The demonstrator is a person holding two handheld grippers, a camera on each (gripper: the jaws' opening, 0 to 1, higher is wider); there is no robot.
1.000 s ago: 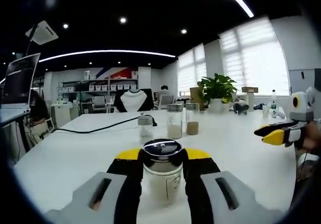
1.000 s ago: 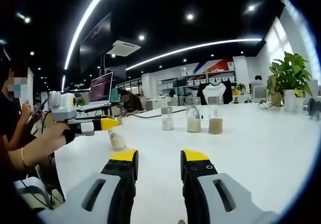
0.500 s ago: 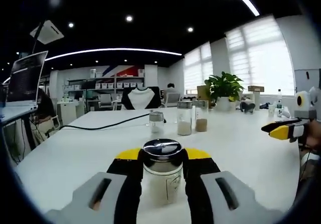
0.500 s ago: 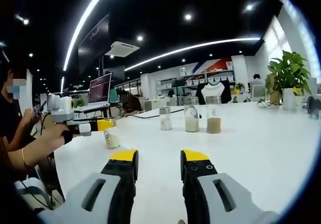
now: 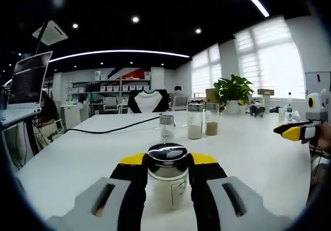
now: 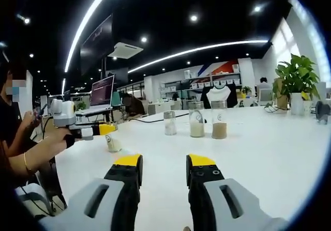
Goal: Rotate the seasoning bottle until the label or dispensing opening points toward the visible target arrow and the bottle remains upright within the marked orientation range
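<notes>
Bottle (image 5: 167, 183) between tongs; perhaps 3 jars (image 5: 194, 121) behind.

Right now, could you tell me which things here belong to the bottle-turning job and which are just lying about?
In the job:
- seasoning bottle, held in the left gripper
- right gripper, open, holding nothing

Lying about:
- three jars farther along the table
- black cable
- potted plant
- laptop
</notes>
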